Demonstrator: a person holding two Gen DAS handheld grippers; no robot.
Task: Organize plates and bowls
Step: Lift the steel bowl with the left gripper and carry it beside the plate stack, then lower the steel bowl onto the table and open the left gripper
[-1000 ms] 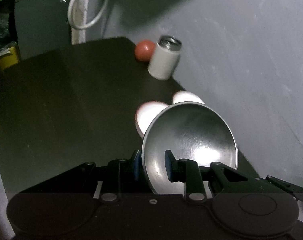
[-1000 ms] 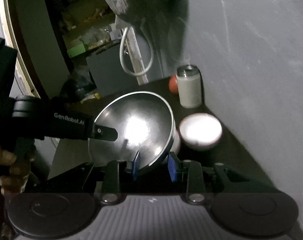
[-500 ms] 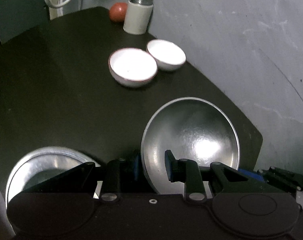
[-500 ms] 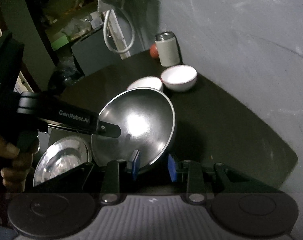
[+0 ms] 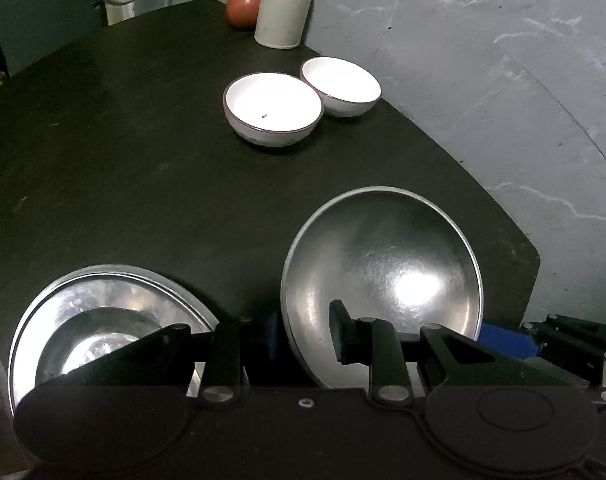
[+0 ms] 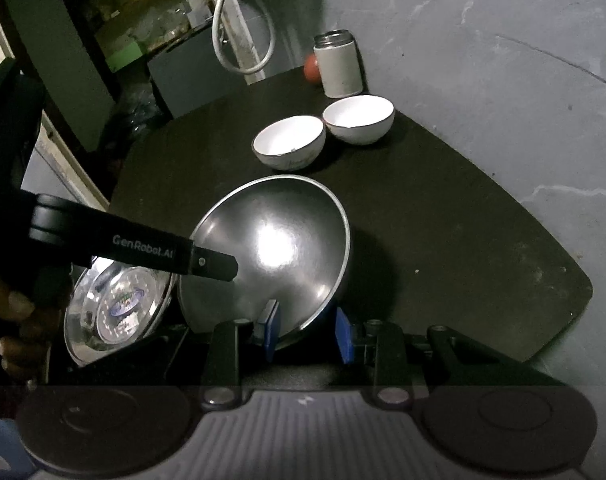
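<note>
We hold one steel bowl [image 5: 383, 276] between both grippers
Left gripper [image 5: 305, 336] and right gripper [image 6: 309, 332] each pinch its rim, near the steel plate [image 5: 103, 304]; white bowls [image 5: 273, 108] sit farther off

Gleaming as polished metal with a bright glare spot: the steel bowl [image 5: 383, 280]. Shining likewise, mirror-bright metal, ridged at the rim: the steel plate [image 5: 103, 320] at near left. Showing glossy white glazed ceramic: two small bowls [image 5: 273, 108] farther off. Looking matt and dark, faintly scuffed: the table [image 5: 123, 160]. Appearing rough, streaked plaster: the grey wall [image 5: 503, 60]. Looking matt black plastic: the left gripper [image 5: 305, 334].
</note>
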